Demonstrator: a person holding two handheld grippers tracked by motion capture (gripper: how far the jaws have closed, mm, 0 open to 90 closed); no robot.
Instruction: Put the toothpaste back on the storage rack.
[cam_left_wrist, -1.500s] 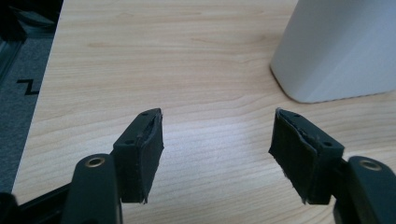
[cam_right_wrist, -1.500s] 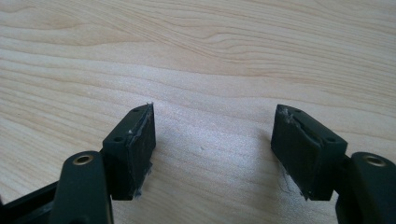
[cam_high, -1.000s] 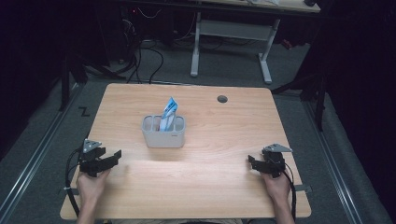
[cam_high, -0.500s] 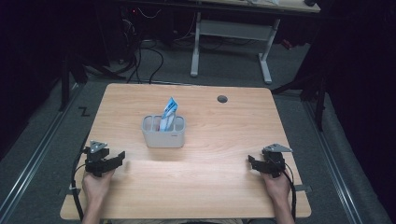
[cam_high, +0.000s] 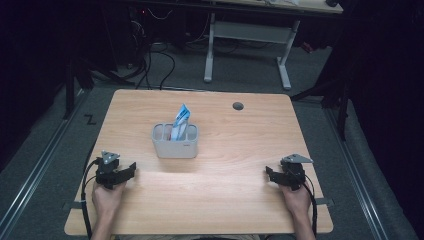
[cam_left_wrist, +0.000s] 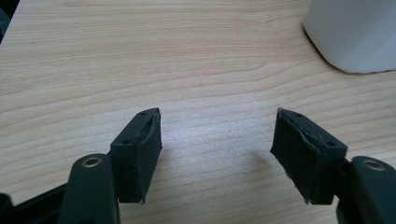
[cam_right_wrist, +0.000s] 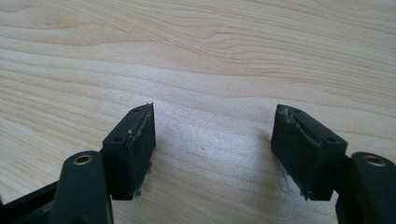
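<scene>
A pale grey box (cam_high: 175, 149) with several compartments stands mid-table, and a blue-and-white packet (cam_high: 180, 120) sticks up out of it. My left gripper (cam_high: 131, 170) rests low on the wood at the front left, pointing right, a short way left of and nearer than the box. Its jaws are open (cam_left_wrist: 217, 135) over bare wood, and the box's rounded corner (cam_left_wrist: 355, 32) sits beyond them at the upper right. My right gripper (cam_high: 270, 175) lies at the front right, pointing left. It is also open (cam_right_wrist: 212, 135), with nothing between its pads.
The wooden table (cam_high: 225, 210) has a round cable hole (cam_high: 238, 106) near its far edge. Beyond the table stands a white-legged desk (cam_high: 250, 35), with cables (cam_high: 155, 65) on the dark floor. Bare wood stretches between the two grippers.
My left gripper has shifted a little to the right along the front of the table. The right gripper and the box have stayed put.
</scene>
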